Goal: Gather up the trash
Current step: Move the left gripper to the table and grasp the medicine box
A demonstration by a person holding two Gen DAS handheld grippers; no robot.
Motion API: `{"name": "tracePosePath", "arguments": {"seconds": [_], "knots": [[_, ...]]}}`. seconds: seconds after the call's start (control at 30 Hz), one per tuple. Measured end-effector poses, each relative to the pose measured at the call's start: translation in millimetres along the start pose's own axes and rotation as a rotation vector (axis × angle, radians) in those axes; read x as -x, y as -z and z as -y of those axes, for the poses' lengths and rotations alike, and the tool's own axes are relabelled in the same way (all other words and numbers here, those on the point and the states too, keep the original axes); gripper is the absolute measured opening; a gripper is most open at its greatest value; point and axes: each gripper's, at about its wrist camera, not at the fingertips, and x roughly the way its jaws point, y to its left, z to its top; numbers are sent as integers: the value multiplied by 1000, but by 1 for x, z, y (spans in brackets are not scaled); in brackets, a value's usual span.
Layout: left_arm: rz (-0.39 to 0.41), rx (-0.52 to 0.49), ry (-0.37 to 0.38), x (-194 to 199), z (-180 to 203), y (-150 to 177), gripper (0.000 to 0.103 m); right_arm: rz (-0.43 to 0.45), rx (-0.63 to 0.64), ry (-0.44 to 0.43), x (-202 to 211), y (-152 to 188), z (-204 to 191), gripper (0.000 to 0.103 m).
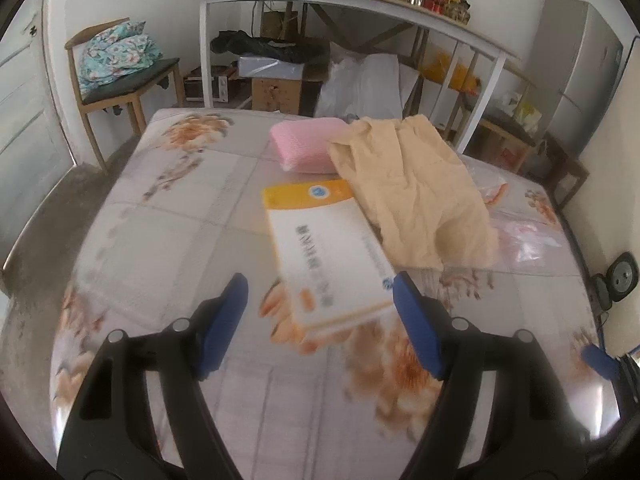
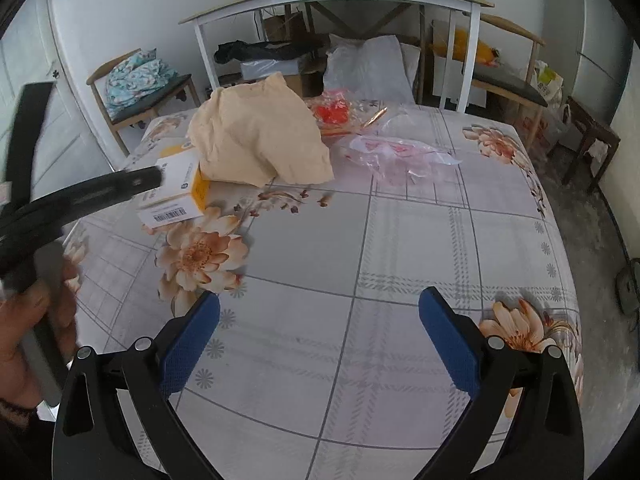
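Your left gripper fills the bottom of the left wrist view with its blue pads spread wide, released and clamping nothing; the white-and-orange box lies on the floral sheet at frame centre, its near end reaching in between the fingertips, though the blur hides whether the right pad touches its edge. Your right gripper sits at the bottom of the right wrist view, also released, its jaws apart above bare sheet, well short of any trash. At the left edge of that view your left hand grips the other tool's handle. Further up and left of centre there, the same box shows a barcode label on its near end and lies partly tucked under the cream cloth. Right of the cloth, in the upper middle, crumpled clear plastic wrap lies on the sheet, and behind it a red-printed wrapper. In the left wrist view a pink pack rests beyond the box, touching the cloth's left edge.
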Motion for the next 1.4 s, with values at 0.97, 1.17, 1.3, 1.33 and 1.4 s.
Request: {"name": "tracePosePath", "arguments": {"seconds": [0.97,1.17,1.3,1.33,1.4], "knots": [[-89,-40,-69,-43,4,2,69,-34,-32,1,-10,7,6,97],[-89,-69,-85,-32,1,13,68,-29,-46,-6,-11,5,6,97],[-84,-78,-88,-20,-6,24,68,-22,-41,-11,-11,4,2,97],[-82,-80,-87,-17,-9,27,68,-19,-36,-11,-11,4,0,97],[-80,-86,-80,-11,-13,33,68,-16,-33,-11,-11,3,-2,97]]}}
